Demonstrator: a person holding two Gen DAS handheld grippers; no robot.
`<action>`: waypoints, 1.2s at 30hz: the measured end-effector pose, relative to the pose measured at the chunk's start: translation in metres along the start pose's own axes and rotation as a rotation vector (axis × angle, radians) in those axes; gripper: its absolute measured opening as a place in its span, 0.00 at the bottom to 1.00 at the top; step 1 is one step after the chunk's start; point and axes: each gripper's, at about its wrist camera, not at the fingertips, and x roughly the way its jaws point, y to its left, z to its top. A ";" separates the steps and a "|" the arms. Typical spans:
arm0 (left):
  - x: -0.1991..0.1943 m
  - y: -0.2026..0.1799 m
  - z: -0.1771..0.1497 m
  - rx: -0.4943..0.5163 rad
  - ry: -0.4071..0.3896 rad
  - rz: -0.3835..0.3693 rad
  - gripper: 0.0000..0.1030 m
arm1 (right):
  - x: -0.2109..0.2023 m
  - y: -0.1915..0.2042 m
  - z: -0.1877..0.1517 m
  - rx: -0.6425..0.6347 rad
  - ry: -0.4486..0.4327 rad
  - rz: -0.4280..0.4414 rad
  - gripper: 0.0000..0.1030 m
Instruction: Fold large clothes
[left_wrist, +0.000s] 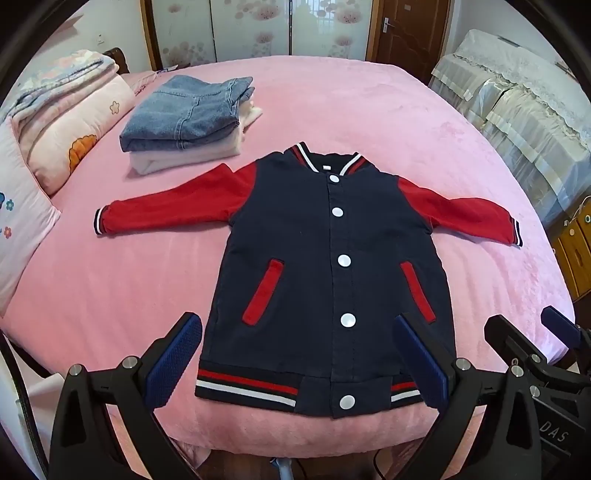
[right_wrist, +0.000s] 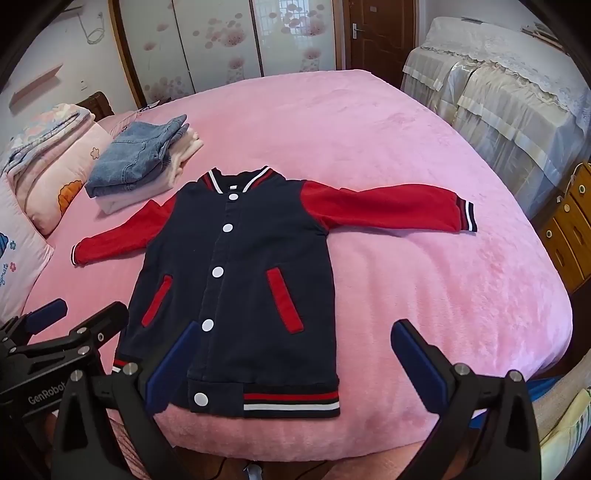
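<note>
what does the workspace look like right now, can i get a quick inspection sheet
surface: pink bed cover, smooth, nothing on its far half
job's things: navy and red jacket lying flat, front up, snapped shut, both sleeves spread out to the sides, hem at the near edge of the bed
clutter: folded jeans stacked on a folded cream garment, beyond the jacket's sleeve; pillows and bedding at the bed's side
grippers: left gripper open, above the hem, holding nothing; right gripper open, above the hem, holding nothing
cables: a thin dark cable below the bed's near edge
surroundings: sliding floral doors, wooden door, covered furniture
</note>
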 end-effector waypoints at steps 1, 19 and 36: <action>0.000 0.000 0.000 -0.002 0.000 -0.002 0.98 | -0.001 -0.001 -0.001 0.002 -0.003 0.002 1.00; -0.010 -0.002 -0.005 -0.006 -0.019 -0.003 0.97 | -0.003 -0.006 -0.005 0.005 -0.012 0.009 1.00; -0.018 -0.002 -0.009 -0.004 -0.029 0.016 0.97 | -0.011 -0.004 -0.006 -0.002 -0.027 0.012 1.00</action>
